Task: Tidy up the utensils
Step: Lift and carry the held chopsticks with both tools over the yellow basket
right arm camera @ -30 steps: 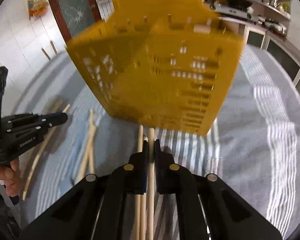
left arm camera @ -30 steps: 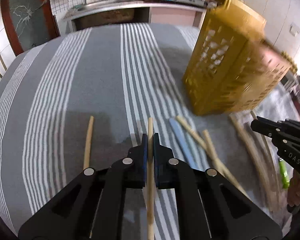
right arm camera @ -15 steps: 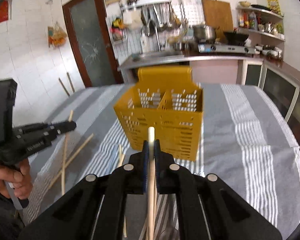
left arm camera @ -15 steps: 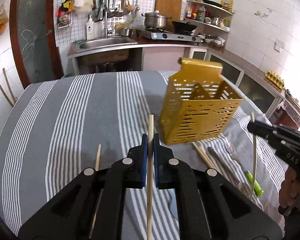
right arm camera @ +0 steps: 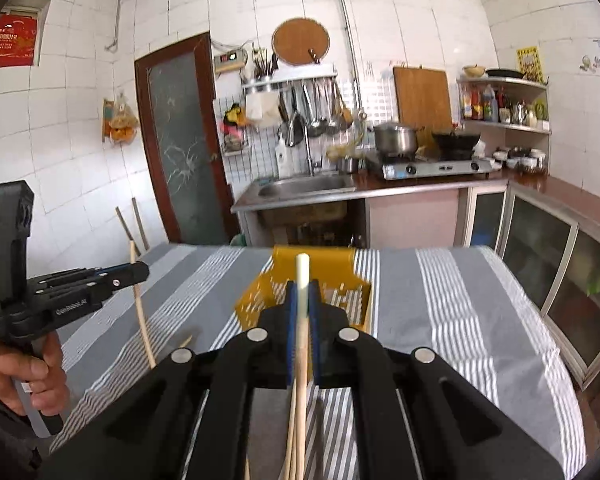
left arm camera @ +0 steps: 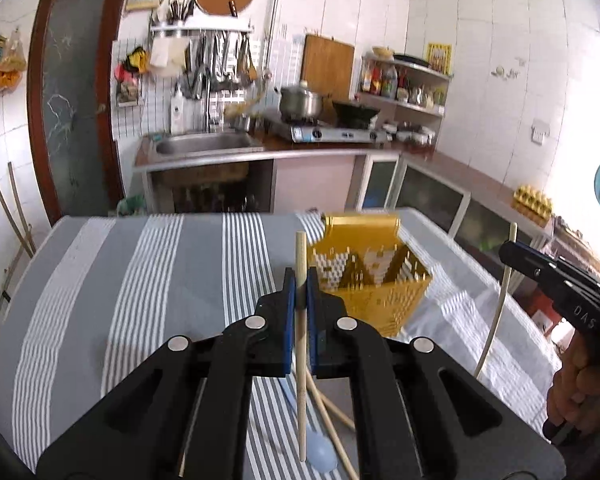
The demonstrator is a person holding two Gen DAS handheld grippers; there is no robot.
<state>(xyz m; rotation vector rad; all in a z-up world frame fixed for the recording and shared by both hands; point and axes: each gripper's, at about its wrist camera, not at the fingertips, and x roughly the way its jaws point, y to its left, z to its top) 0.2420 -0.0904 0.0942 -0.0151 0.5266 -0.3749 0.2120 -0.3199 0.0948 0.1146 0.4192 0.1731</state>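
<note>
In the left wrist view my left gripper is shut on a pale wooden chopstick that stands upright above the striped cloth. A yellow slotted utensil basket stands just beyond it to the right. Further right, my right gripper carries another chopstick. In the right wrist view my right gripper is shut on its chopstick, with the basket straight behind. My left gripper shows at the left with its chopstick.
Under the left gripper a blue spoon and loose chopsticks lie on the grey striped tablecloth. One more chopstick lies left of the basket. Behind the table run a sink counter and stove; cabinets line the right.
Both grippers have risen off the cloth with their chopsticks and tipped upward. The basket now sits lower and farther off in both views, and the kitchen wall has come into sight.
</note>
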